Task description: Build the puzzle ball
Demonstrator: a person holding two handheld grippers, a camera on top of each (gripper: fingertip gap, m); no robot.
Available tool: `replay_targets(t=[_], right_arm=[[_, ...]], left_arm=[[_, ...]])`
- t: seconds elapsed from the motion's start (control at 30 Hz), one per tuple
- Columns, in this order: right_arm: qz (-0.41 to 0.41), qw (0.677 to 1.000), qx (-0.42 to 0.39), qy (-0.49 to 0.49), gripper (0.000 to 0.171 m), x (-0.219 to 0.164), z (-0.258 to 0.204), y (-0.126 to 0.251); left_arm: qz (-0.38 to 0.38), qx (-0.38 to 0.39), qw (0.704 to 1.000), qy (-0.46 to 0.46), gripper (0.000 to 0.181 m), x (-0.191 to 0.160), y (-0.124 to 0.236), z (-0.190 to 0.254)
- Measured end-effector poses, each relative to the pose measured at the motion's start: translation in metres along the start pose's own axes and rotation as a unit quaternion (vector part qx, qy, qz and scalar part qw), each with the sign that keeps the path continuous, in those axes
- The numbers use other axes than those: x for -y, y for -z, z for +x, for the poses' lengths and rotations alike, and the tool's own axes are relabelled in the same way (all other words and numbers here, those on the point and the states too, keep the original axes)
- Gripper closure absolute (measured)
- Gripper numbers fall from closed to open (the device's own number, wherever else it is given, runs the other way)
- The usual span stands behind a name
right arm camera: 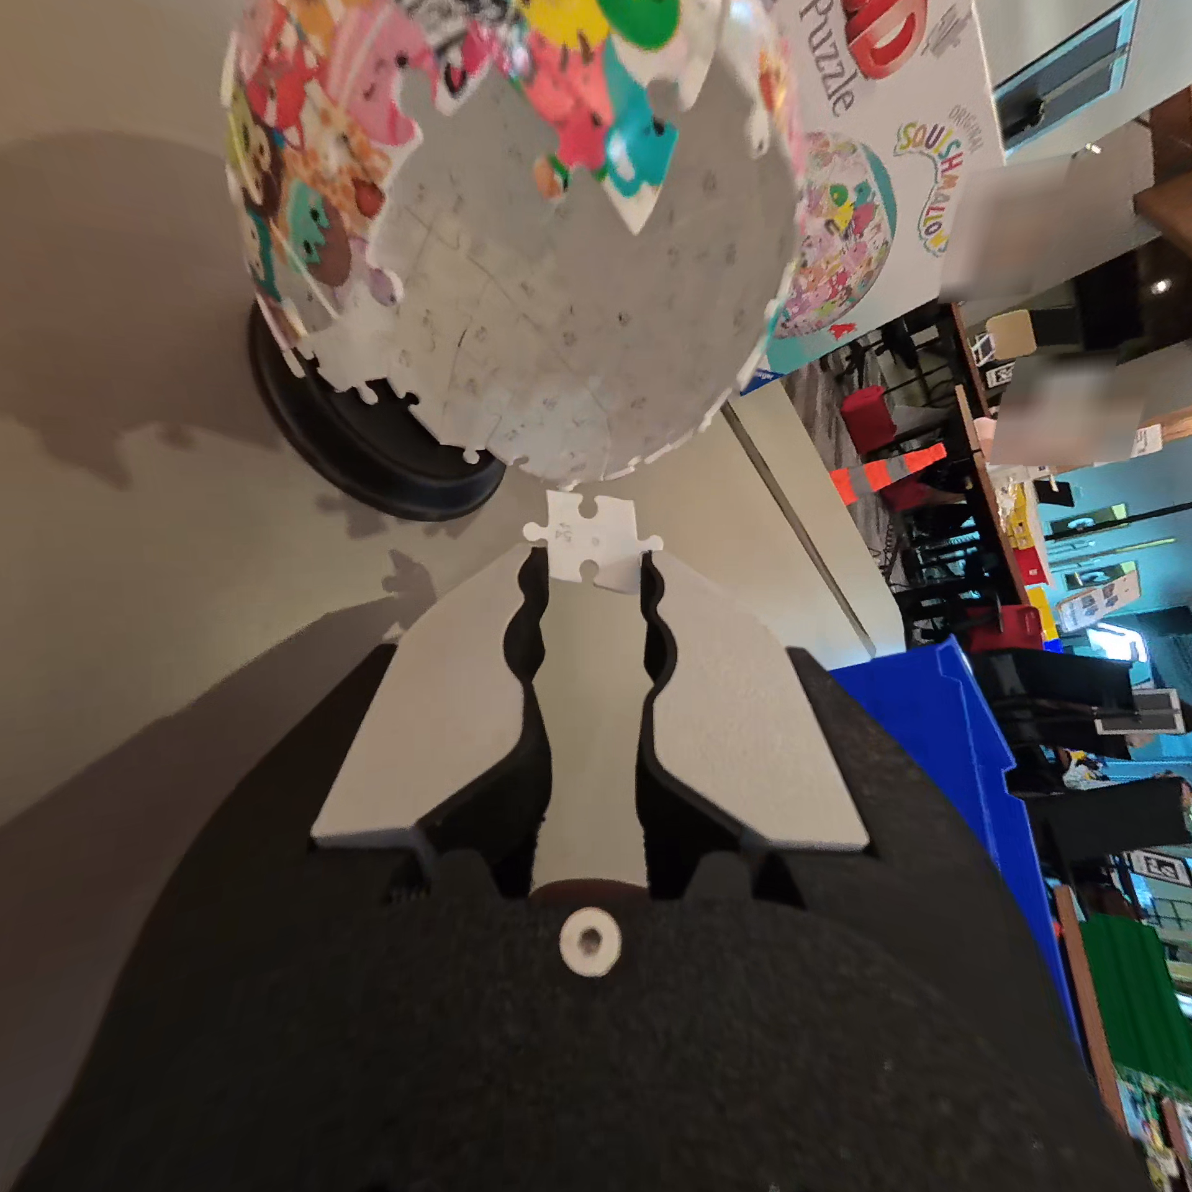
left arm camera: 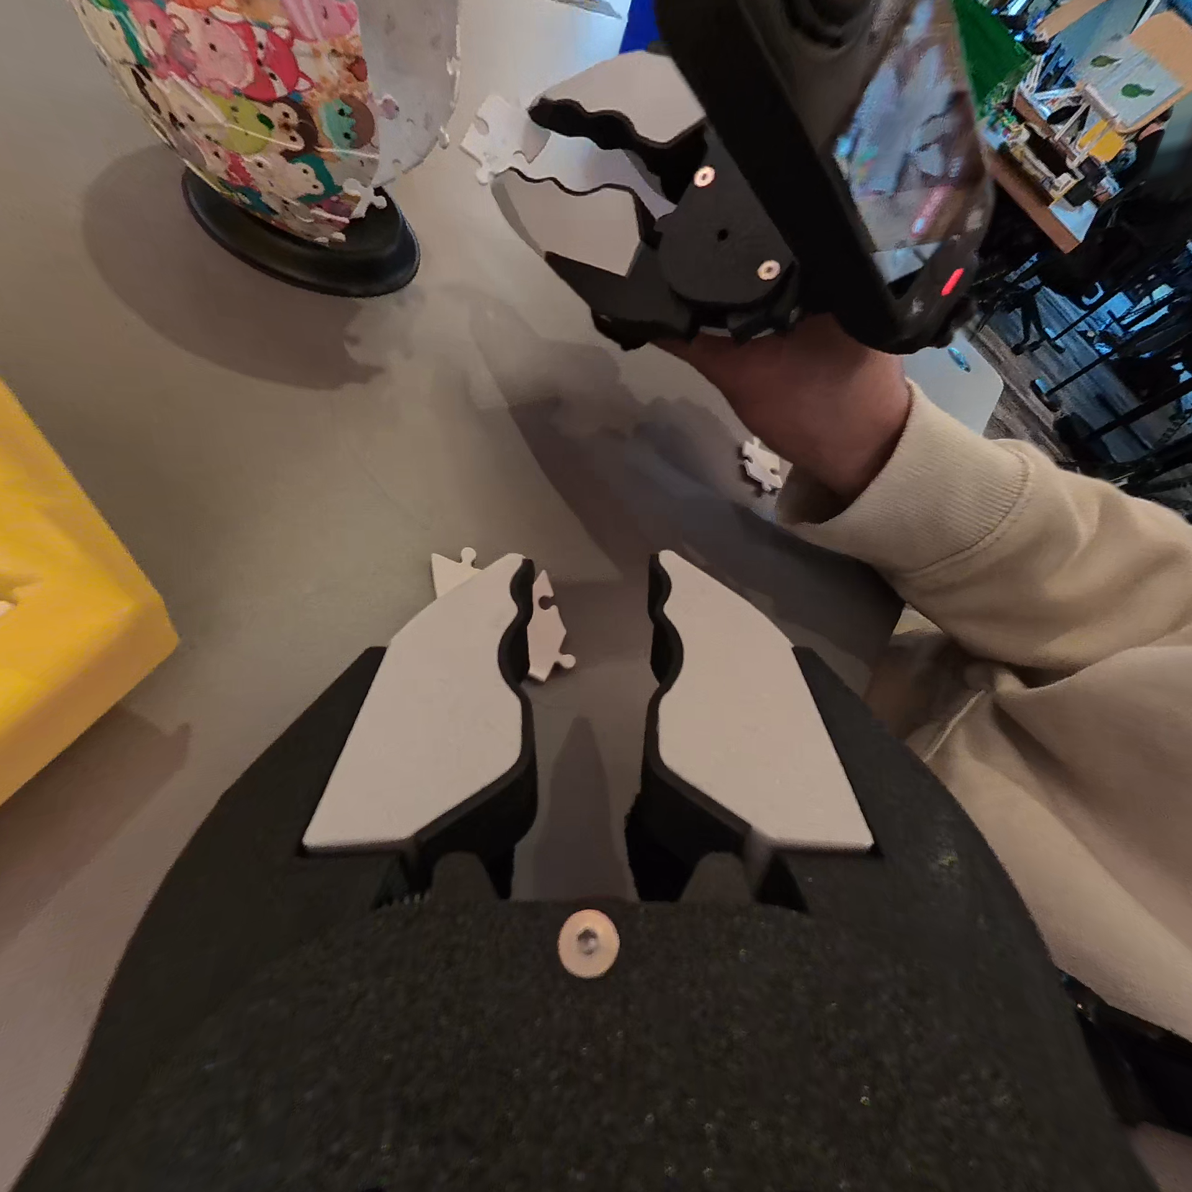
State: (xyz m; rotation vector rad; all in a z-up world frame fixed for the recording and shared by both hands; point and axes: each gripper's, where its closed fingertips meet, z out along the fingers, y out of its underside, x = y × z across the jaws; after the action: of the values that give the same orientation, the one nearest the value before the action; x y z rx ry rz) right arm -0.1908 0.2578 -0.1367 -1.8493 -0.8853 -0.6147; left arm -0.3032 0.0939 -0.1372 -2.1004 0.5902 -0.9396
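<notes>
The partly built puzzle ball stands on a black stand at the far left; its colourful shell has a large gap that shows the white inside. My right gripper is shut on a white puzzle piece held just below the ball's open edge. It also shows in the left wrist view with the piece to the right of the ball. My left gripper is open and empty, low over the table. A loose white piece lies under its left finger.
A yellow box sits at the left edge. Another loose piece lies by the person's sleeve. The puzzle's box stands behind the ball, with a blue bin to the right. One gripper's finger ends stand about 20 cm off the other's.
</notes>
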Motion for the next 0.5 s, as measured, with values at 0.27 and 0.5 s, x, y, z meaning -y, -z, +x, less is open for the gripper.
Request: replay_targets(t=[0.27, 0.5], right_arm=[[0.223, 0.965, 0.140, -0.007, 0.144, 0.056, -0.026, 0.102], [0.303, 0.925, 0.230, -0.022, 0.144, 0.050, -0.057, 0.161]], left_arm=[[0.053, -0.017, 0.998, 0.020, 0.148, 0.020, 0.006, 0.001], [0.126, -0.138, 0.978, 0.092, 0.145, 0.043, 0.017, 0.032]])
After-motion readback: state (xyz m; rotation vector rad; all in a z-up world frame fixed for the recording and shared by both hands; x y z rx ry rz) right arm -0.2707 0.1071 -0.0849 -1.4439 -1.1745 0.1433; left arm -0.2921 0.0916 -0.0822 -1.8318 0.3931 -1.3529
